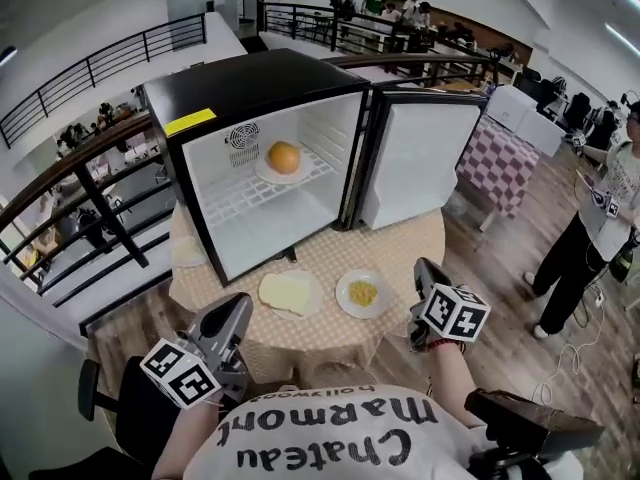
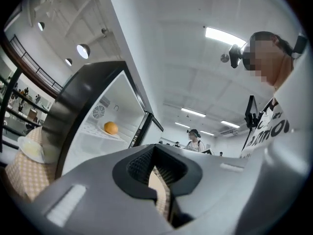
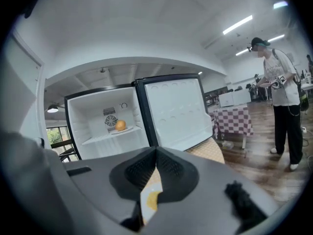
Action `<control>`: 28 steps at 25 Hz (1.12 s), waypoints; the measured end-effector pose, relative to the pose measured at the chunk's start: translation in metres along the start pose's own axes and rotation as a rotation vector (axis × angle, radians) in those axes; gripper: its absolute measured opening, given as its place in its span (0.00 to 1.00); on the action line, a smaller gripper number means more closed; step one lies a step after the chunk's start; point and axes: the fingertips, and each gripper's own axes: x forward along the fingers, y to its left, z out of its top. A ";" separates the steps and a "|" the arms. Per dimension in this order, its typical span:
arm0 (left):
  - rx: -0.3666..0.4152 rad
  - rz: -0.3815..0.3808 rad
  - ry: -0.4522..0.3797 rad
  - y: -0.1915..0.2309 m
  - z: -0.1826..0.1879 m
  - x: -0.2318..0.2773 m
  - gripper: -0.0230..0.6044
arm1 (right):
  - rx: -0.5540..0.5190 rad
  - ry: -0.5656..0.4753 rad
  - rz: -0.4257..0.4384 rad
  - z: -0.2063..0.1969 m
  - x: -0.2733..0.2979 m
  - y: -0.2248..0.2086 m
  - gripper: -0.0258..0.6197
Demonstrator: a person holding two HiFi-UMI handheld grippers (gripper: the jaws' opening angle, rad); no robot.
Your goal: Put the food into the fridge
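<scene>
A black mini fridge point(image 1: 250, 88) stands open on the round checkered table point(image 1: 400, 248), its door point(image 1: 420, 163) swung out to the right. On its wire shelf an orange point(image 1: 284, 156) sits on a white plate point(image 1: 283, 176). In front of the fridge lie a plate of flat bread point(image 1: 290, 292) and a plate of yellow food point(image 1: 363, 294). My right gripper point(image 1: 425, 266) hovers just right of the yellow food, shut and empty. My left gripper point(image 1: 240, 303) hangs at the table's near left edge, shut, holding nothing. The right gripper view shows the orange point(image 3: 120, 125) and the yellow food point(image 3: 152, 199).
Another plate point(image 1: 187, 252) pokes out beside the fridge's left side. A person point(image 1: 600, 218) stands on the wooden floor at the right, near a table with a purple checkered cloth point(image 1: 500, 158). A railing point(image 1: 90, 198) runs along the left. A chair point(image 1: 100, 398) is at lower left.
</scene>
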 end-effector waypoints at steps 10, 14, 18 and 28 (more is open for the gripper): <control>-0.091 0.032 0.015 -0.156 -0.114 -0.022 0.05 | -0.055 0.053 0.060 -0.042 -0.143 -0.084 0.07; -0.080 0.071 0.026 -0.190 -0.131 -0.040 0.05 | -0.073 0.084 0.085 -0.058 -0.173 -0.098 0.07; -0.065 0.093 0.021 -0.216 -0.137 -0.049 0.05 | -0.045 0.083 0.132 -0.066 -0.190 -0.101 0.07; -0.044 0.169 -0.002 -0.242 -0.136 -0.072 0.05 | -0.048 0.101 0.208 -0.071 -0.204 -0.093 0.07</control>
